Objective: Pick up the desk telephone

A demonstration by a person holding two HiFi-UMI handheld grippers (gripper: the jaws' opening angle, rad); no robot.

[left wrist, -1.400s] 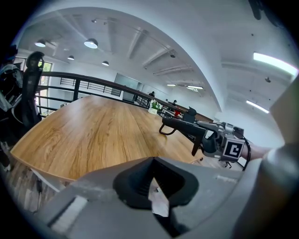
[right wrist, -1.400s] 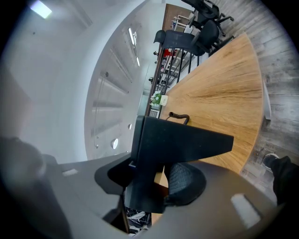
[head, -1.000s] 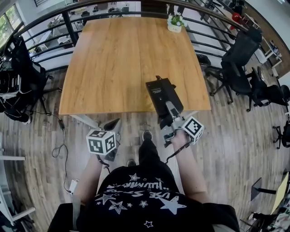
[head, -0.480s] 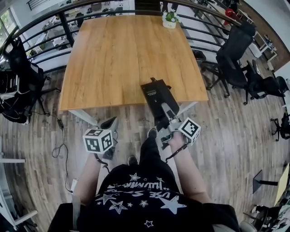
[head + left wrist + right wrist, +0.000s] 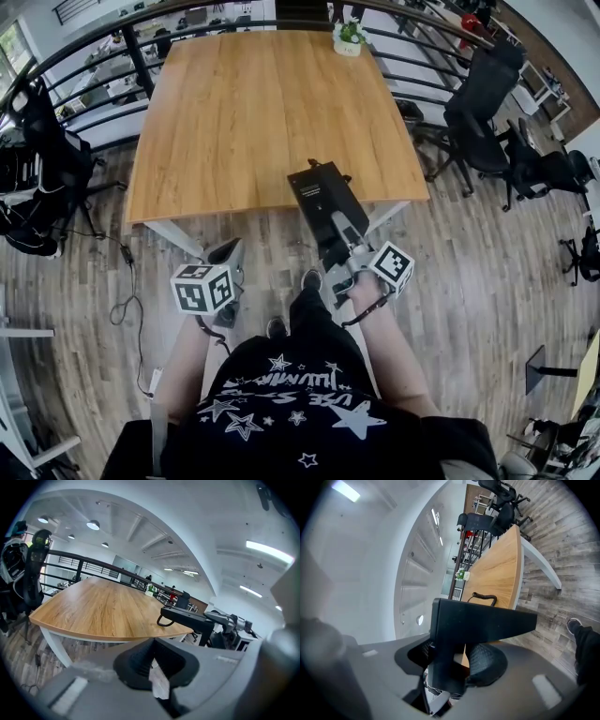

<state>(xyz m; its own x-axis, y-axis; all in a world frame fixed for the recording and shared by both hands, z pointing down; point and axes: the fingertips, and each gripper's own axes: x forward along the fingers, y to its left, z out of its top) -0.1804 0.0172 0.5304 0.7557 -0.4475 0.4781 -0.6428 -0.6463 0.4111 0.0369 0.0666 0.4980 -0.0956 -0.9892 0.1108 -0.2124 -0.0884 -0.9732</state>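
The black desk telephone [image 5: 322,199] hangs tilted in the air over the near edge of the wooden table [image 5: 244,112]. My right gripper [image 5: 339,242] is shut on its near end. In the right gripper view the telephone's body [image 5: 478,620] fills the space between the ribbed pads [image 5: 487,660], and its coiled cord [image 5: 483,597] trails over the table behind. My left gripper [image 5: 230,258] hovers off the table's front left with its fingers together and nothing held. From the left gripper view the telephone [image 5: 194,618] shows at the right, level with the tabletop [image 5: 98,606].
A small potted plant [image 5: 347,39] stands at the table's far edge. A dark railing [image 5: 141,56] runs behind and beside the table. Black office chairs [image 5: 487,103] stand to the right and another chair [image 5: 37,169] to the left. My own shoes [image 5: 309,279] show on the wood floor below.
Both grippers have drawn back from the table toward my body. The telephone has come with the right gripper and now reaches further past the near edge.
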